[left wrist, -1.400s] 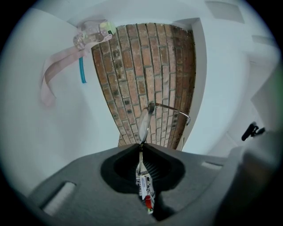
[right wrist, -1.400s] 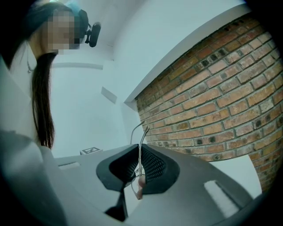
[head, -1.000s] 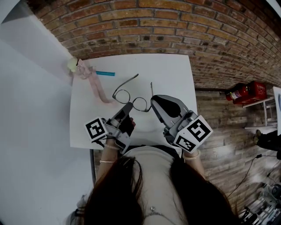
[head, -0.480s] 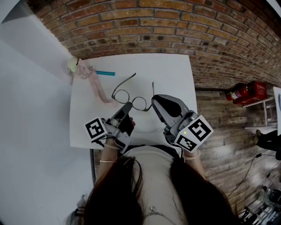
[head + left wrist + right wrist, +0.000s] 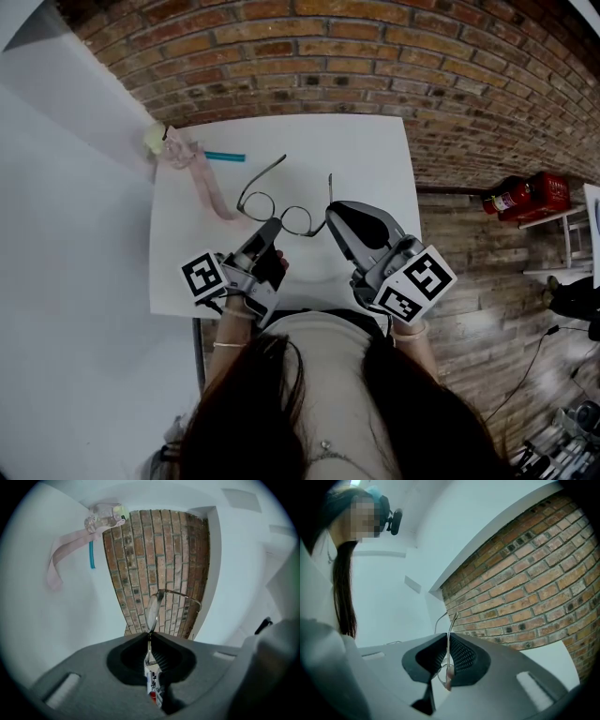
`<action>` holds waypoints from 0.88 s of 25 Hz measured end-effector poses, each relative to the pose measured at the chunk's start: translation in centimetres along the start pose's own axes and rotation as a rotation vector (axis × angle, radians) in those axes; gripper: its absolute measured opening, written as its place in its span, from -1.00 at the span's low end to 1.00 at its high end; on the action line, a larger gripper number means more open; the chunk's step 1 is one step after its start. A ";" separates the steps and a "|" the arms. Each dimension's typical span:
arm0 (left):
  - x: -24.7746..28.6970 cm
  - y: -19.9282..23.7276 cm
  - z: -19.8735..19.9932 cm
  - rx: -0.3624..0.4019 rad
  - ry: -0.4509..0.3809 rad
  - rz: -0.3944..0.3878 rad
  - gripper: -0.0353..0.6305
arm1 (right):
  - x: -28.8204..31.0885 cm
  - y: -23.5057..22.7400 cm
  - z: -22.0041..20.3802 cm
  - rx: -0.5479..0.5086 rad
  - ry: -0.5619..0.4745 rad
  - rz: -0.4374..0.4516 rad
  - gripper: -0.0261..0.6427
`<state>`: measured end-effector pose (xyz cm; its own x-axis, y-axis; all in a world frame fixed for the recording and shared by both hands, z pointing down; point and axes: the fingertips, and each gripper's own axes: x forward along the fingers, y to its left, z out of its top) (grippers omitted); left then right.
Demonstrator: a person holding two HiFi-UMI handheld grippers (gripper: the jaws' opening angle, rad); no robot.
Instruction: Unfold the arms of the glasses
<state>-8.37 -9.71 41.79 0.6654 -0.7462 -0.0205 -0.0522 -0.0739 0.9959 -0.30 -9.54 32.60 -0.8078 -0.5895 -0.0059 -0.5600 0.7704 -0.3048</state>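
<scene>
Thin dark wire-rimmed glasses [image 5: 274, 208] hang just above the white table [image 5: 366, 155]. My left gripper [image 5: 275, 228] is shut on the frame at the near rim between the lenses. In the left gripper view the rim [image 5: 153, 611] rises out of the closed jaws of that gripper [image 5: 149, 641]. My right gripper [image 5: 331, 218] is shut on the right arm near its hinge. That arm [image 5: 451, 623] stands up out of the right gripper [image 5: 448, 641] in its own view. The left arm [image 5: 267, 172] points away from me, unfolded.
A pink strap [image 5: 208, 185] with a clear, yellow-tipped object [image 5: 157, 139] lies at the table's far left corner, beside a teal pen [image 5: 225, 157]. A red fire extinguisher [image 5: 525, 197] sits off to the right on the brick surface. The person's head and torso fill the bottom.
The right gripper has shifted slightly right with the right arm, swinging it a little outward. The tip of the left arm has drifted slightly left. Both grips are unchanged.
</scene>
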 end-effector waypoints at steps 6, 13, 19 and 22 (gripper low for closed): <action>0.0 0.0 0.0 -0.006 -0.002 -0.002 -0.83 | -0.1 -0.2 0.0 0.004 -0.003 -0.005 -0.85; -0.1 0.0 0.1 -0.009 -0.007 -0.004 -0.83 | -0.2 -0.4 -0.1 0.010 -0.007 -0.013 -0.85; -0.1 0.2 0.1 -0.006 -0.010 0.004 -0.83 | -0.2 -0.4 -0.2 0.011 -0.006 -0.012 -0.84; -0.1 0.4 0.1 0.003 -0.008 0.014 -0.83 | -0.1 -0.3 -0.3 0.008 -0.003 -0.007 -0.84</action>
<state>-8.48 -9.75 42.15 0.6586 -0.7525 -0.0076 -0.0635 -0.0656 0.9958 -0.15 -9.64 32.96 -0.8034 -0.5954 -0.0066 -0.5638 0.7643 -0.3130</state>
